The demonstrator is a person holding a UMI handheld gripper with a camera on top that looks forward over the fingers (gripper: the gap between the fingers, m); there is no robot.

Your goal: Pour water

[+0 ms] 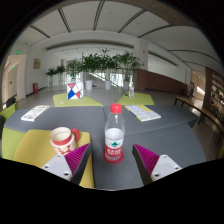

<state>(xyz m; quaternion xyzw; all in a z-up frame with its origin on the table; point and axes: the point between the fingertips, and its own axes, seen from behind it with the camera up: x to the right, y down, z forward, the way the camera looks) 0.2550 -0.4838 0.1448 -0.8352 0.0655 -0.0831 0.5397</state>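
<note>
The tool is spread; a bottle stands between its fingers, a cup at nine o'clock on the tabletop.

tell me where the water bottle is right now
In the gripper view, the water bottle stands upright on the grey table, between the open claw's fingers, with the cup to its left.

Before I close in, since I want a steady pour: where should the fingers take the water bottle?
Grip the water bottle at its labelled mid-body, approaching straight ahead. It stands upright just beyond the open fingers, roughly centred between them, with the cup apart to one side, so a level approach probably clears it.
</note>
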